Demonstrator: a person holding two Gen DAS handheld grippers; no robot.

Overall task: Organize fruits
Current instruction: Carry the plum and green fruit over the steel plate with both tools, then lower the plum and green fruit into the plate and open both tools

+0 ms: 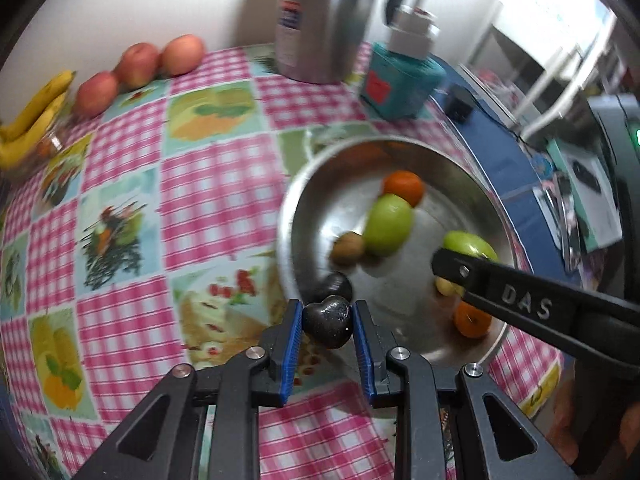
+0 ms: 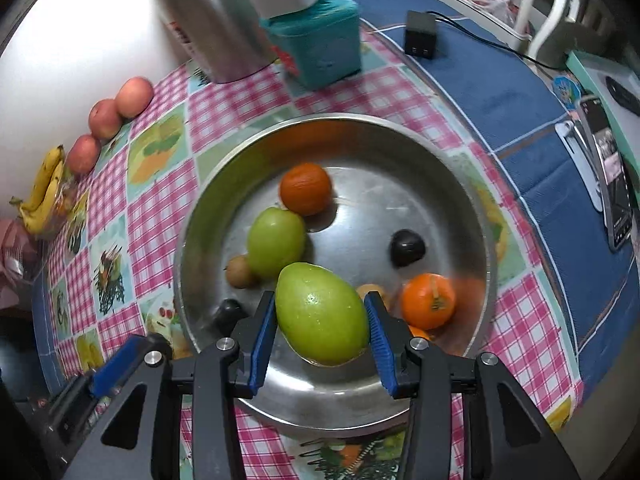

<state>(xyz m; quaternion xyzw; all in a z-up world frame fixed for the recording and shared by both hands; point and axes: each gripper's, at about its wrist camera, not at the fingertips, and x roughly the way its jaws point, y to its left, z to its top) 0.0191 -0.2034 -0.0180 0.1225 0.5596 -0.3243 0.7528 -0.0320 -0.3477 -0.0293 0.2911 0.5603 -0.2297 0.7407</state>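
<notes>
A table under a pink checked fruit-print cloth (image 2: 156, 216) carried a steel bowl (image 2: 460, 184) at centre, three peaches (image 2: 105, 118) and bananas (image 2: 42, 196) at left, a thermos (image 2: 216, 28) and teal box (image 2: 324, 48) above

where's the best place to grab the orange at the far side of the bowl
Across the middle of the orange, coming straight down from above. It is round, so any pair of opposite sides works, but the green fruit touches its near-left side: set the fingers along the free left-right line, clear of that contact and of the bowl wall.
</notes>
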